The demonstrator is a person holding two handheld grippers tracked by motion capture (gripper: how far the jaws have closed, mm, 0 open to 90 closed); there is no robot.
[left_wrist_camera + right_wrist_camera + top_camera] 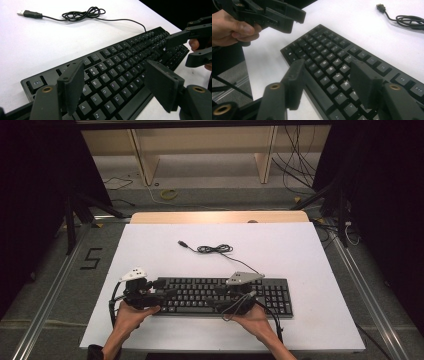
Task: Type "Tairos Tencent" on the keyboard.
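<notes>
A black keyboard (220,296) lies near the front of a white board (280,245), its cable (212,249) coiled behind it and ending in a loose USB plug (28,13). My left gripper (165,289) hovers over the keyboard's left end, pointing right. In the left gripper view its jaws (113,68) stand wide apart above the letter keys (130,50), holding nothing. My right gripper (217,297) sits over the middle of the keyboard, pointing left. Its jaws (327,66) are open above the keys (324,45) near the front edge, with nothing pinched between them.
The two grippers face each other closely: the right gripper (182,48) shows at the far end in the left gripper view, the left gripper (294,21) and its hand at upper left in the right gripper view. Bare board lies behind the coiled cable (409,21).
</notes>
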